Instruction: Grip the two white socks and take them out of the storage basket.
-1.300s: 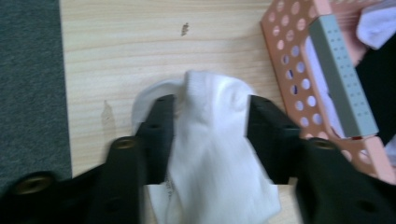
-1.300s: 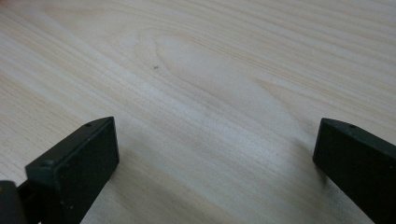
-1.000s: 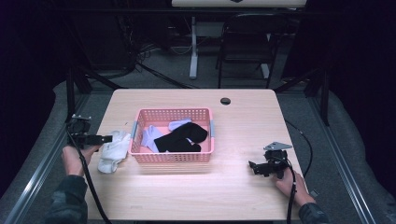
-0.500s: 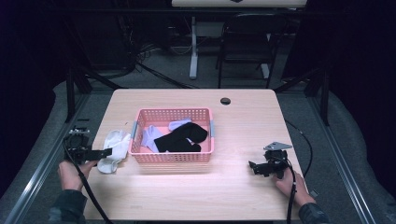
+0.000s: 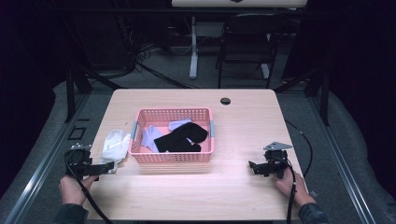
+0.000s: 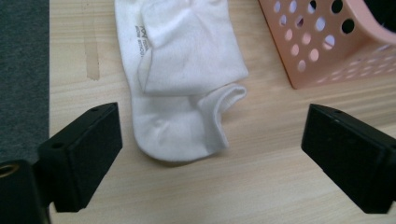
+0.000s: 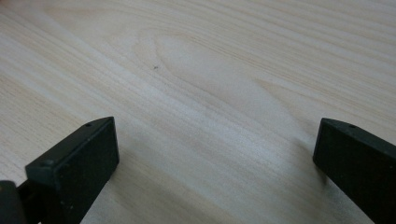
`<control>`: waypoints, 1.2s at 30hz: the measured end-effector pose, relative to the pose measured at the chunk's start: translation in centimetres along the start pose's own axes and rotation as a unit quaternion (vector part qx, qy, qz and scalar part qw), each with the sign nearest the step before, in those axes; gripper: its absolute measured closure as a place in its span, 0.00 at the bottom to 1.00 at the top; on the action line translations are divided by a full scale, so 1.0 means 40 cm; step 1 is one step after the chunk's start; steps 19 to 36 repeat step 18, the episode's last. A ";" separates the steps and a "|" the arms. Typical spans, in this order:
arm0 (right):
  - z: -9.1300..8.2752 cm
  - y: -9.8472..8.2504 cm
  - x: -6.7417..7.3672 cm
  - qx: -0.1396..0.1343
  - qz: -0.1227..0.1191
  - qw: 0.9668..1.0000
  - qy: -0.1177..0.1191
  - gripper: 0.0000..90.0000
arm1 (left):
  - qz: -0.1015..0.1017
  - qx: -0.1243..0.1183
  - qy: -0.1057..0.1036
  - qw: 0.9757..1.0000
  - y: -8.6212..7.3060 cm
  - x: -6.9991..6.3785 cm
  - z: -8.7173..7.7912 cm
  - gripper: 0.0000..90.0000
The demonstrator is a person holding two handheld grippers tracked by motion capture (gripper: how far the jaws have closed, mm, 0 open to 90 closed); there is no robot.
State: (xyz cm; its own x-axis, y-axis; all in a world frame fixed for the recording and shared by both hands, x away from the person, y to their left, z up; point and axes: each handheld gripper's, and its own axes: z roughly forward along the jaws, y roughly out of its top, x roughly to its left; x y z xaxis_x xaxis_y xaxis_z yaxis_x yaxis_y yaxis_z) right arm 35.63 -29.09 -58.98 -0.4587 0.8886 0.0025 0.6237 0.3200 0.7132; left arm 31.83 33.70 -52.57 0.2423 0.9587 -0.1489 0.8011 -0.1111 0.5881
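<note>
Two white socks (image 6: pixel 184 79) lie stacked on the table (image 5: pixel 243 191), just left of the pink basket (image 5: pixel 172 157) and apart from it. Your left gripper (image 5: pixel 106 168) sits at the near left edge, its jaws just opened wide with nothing between them; the socks rest just ahead of the tips, untouched. Inside the basket you have a black sock (image 5: pixel 182 138) lying over pale lilac ones (image 5: pixel 150 136). Your right gripper (image 5: pixel 252 166) rests low over bare wood near the right edge, jaws spread apart and holding nothing.

Small grey print on the white sock (image 6: pixel 187 70) is unreadable
</note>
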 end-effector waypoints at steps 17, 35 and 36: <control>0.001 0.001 -0.001 0.000 -0.003 1.000 0.003 0.00 | 0.001 0.042 -0.011 0.999 -0.025 0.004 0.043 0.00; 0.001 0.001 -0.001 0.000 -0.003 1.000 0.003 0.00 | 0.001 0.040 -0.011 0.999 -0.025 0.004 0.043 0.00; 0.001 0.001 -0.001 0.000 -0.003 1.000 0.003 0.00 | 0.001 0.040 -0.011 0.999 -0.025 0.004 0.043 0.00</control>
